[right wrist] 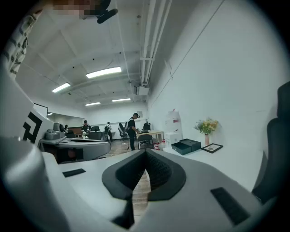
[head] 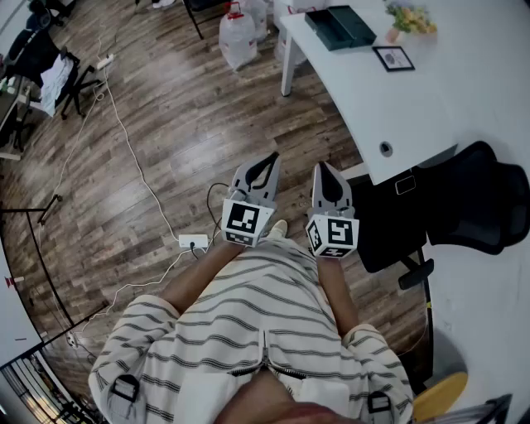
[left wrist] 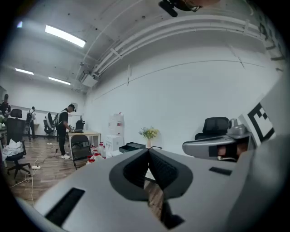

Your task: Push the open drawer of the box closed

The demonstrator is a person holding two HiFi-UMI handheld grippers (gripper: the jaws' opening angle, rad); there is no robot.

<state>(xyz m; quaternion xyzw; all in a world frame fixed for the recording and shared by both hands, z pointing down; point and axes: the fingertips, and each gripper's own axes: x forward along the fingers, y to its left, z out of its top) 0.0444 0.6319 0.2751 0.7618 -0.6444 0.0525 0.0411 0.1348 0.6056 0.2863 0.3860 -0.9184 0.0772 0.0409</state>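
The dark box (head: 339, 26) lies on the white table (head: 464, 91) at the far top, its drawer drawn out toward the table's edge. It also shows small in the right gripper view as the box (right wrist: 186, 146) and in the left gripper view as the box (left wrist: 132, 147). Both grippers hang side by side over the wooden floor, far short of the table. My left gripper (head: 272, 157) is shut with nothing in it, its jaws meeting at the tip (left wrist: 148, 150). My right gripper (head: 321, 167) is shut and empty too (right wrist: 145, 152).
A black office chair (head: 472, 199) stands at the table's near side, right of my right gripper. On the table are a picture frame (head: 392, 57) and flowers (head: 410, 16). A water jug (head: 238, 37) and a power strip (head: 193, 241) with cables sit on the floor. People (right wrist: 132, 129) stand far off.
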